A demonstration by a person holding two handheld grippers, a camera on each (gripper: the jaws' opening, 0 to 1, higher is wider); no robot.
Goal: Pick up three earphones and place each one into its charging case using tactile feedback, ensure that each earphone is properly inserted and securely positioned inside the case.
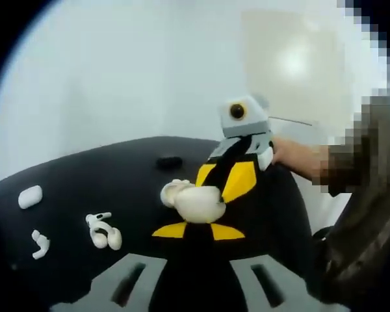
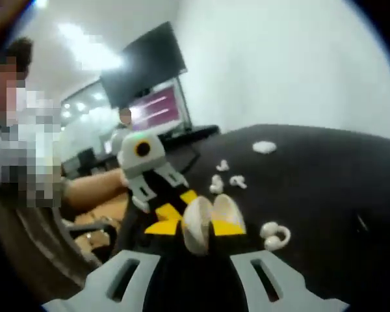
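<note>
The left tool [image 2: 161, 195] and right tool [image 1: 237, 170] are both gripping the open white charging case [image 1: 196, 201] above the black table [image 1: 84, 179]; loose earphones [image 1: 103, 231] are lying nearby.

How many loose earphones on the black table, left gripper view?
2 that I can tell: one small earphone near the table's left edge, one ear-hook earphone right of it. The pill-shaped white piece farther back looks like a closed case. Others may be hidden.
</note>
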